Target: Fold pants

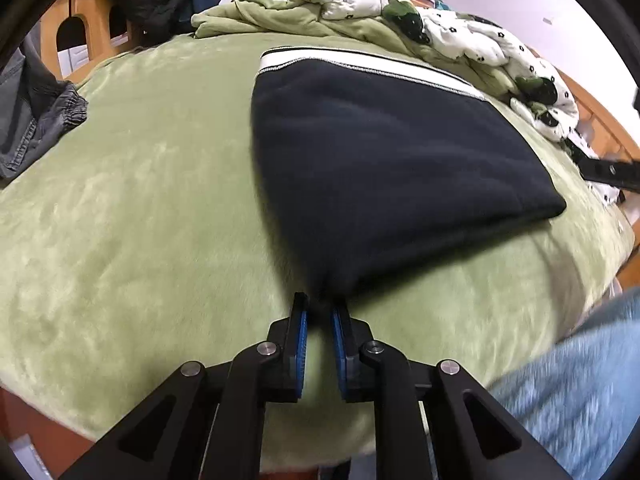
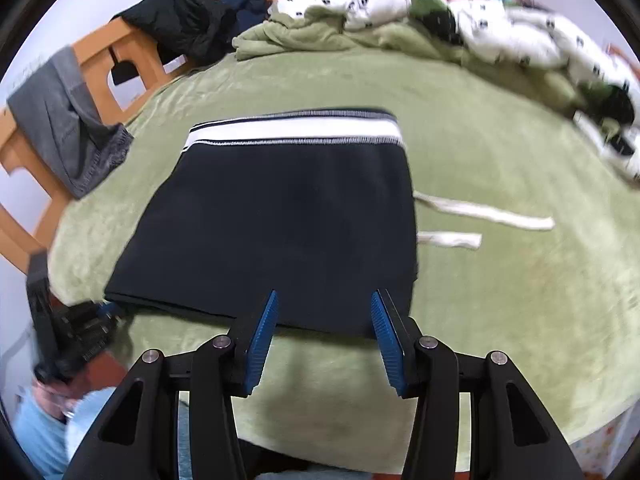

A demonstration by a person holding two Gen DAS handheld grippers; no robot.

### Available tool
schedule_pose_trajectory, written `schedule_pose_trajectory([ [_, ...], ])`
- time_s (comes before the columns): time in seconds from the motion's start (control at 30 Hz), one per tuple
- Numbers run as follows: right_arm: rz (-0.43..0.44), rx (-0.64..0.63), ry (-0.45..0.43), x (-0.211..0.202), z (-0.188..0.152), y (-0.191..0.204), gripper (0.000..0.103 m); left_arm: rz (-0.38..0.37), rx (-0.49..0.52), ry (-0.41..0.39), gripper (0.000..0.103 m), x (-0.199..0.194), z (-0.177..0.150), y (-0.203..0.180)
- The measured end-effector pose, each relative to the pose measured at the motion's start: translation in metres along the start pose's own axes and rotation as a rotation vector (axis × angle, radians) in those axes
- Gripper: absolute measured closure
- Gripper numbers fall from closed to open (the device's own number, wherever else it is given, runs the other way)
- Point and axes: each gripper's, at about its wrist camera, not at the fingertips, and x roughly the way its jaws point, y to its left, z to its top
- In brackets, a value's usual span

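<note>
Bed with a fuzzy green blanket (image 1: pixel 140 208) holds the soft, floppy black folded pants (image 1: pixel 380 152). Left gripper (image 1: pixel 319 312) fingers pinch their near corner. Right gripper (image 2: pixel 324 312) fingers are spread, holding nothing; the near edge looks best to grab.

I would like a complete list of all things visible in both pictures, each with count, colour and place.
pants: one, black with white waistband, folded flat on the bed
drawstrings: two, white, at the pants' right side
blanket: one, green, covering the bed
quilt: one, white with dark flowers, bunched at the far side
grey garment: one, over the wooden frame
dark clothes: a heap, far corner
left gripper: black, blue pads, shut on the pants' near corner
right gripper: open above the near edge
</note>
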Motion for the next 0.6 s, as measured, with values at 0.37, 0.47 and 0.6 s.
schedule_pose_trajectory([
  [0.37, 0.015, -0.008, -0.076, 0.030, 0.015, -0.022, 0.055, -0.168, -0.147, -0.114, 0.058, -0.038, 0.057, 0.025],
  [0.47, 0.032, -0.038, -0.093, 0.047, 0.016, -0.019, 0.055, -0.230, -0.102, -0.046, 0.047, -0.007, 0.085, 0.009],
  [0.6, 0.023, -0.105, -0.086, 0.067, 0.008, -0.022, 0.056, -0.145, -0.054, 0.017, 0.047, 0.030, 0.079, -0.008],
])
